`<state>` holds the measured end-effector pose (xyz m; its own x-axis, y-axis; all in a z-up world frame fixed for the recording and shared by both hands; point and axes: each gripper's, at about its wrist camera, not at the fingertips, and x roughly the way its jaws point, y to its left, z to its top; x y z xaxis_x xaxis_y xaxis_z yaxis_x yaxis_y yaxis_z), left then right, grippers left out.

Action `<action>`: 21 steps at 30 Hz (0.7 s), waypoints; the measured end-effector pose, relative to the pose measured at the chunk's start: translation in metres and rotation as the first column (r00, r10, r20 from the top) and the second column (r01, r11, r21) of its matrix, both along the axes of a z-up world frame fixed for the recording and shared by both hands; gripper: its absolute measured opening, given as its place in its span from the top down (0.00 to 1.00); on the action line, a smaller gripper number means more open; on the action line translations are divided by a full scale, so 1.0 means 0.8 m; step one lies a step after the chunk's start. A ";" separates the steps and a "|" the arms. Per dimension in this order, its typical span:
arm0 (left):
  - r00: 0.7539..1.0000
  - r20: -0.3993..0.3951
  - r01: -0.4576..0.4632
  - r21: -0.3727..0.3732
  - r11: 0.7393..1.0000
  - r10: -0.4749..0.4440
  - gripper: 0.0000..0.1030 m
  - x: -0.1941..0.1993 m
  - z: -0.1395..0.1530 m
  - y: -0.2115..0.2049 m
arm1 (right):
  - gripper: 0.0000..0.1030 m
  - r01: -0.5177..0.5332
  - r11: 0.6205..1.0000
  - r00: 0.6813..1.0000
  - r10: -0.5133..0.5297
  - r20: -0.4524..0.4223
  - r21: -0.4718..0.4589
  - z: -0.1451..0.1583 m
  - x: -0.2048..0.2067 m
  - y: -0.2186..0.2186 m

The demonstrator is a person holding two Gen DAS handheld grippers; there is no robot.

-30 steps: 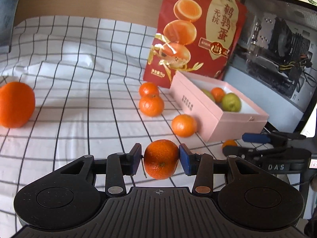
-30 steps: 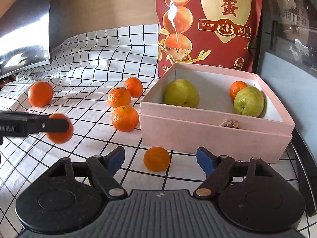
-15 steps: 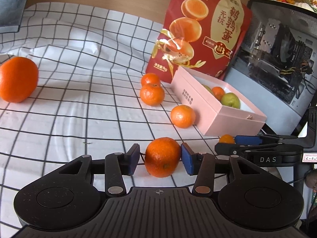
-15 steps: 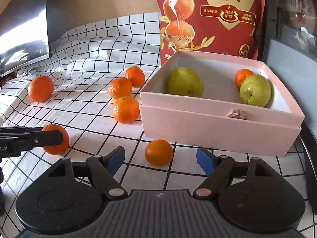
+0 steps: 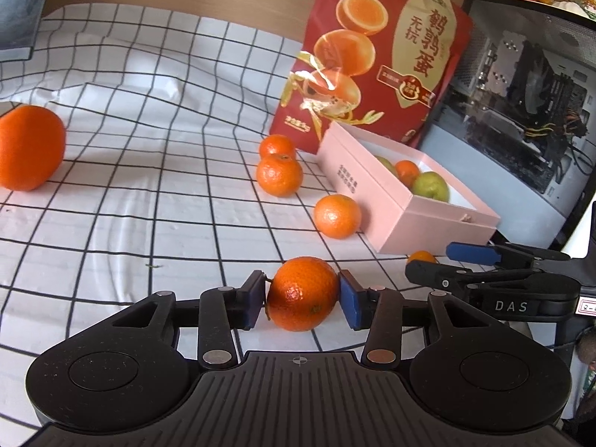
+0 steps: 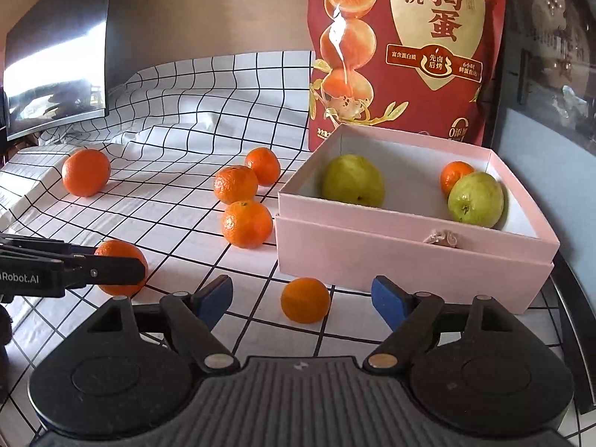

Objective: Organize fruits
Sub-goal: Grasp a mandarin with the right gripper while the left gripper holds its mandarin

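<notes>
While a lone orange (image 5: 29, 148) is left far to the left on the checked cloth (image 5: 149, 186), the picking-up step is judged to be in hand at the left gripper (image 5: 302, 294), whose jaws have just been closing; a mandarin (image 5: 302, 292) is now seen between its blue pads, which appear to press on both flanks, the fruit resting low on the cloth. Three more mandarins (image 6: 246, 223) are scattered further right, just beside the pink box (image 6: 409, 260), in which two green pears (image 6: 476, 204) and one small orange fruit (image 6: 455, 175) are already laid. At the right gripper (image 6: 301, 298) the jaws are spread wide and nothing is held; a small mandarin (image 6: 305, 300) is framed between them, untouched, close to the box's front wall. Next, a lift of the clamped fruit and a carry rightward over the box rim are called for, with the grip kept gentle so the peel is not crushed.
</notes>
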<state>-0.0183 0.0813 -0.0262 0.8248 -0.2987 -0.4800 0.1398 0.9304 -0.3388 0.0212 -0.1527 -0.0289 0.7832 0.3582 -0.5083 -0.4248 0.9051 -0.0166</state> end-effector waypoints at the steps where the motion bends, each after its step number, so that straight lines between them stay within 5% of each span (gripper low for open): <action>1: 1.000 0.000 -0.001 0.005 1.000 0.001 0.54 -0.001 0.000 -0.002 | 0.20 0.005 1.000 1.000 -0.005 -0.003 0.000 0.000 0.001 0.000; 6: 0.997 0.007 0.072 -0.017 0.997 -0.072 0.54 -0.010 -0.001 -0.021 | 0.20 0.018 1.000 0.999 -0.018 -0.044 -0.003 -0.003 0.010 0.000; 12: 0.995 0.028 0.092 0.039 0.995 -0.093 0.54 -0.020 -0.001 -0.039 | 0.20 0.004 1.000 1.000 -0.004 -0.029 -0.006 -0.003 0.005 0.002; 21: 0.996 0.019 0.089 0.026 0.996 -0.089 0.54 -0.020 -0.003 -0.038 | 0.37 0.023 0.999 0.994 -0.026 -0.107 -0.025 -0.009 0.026 0.007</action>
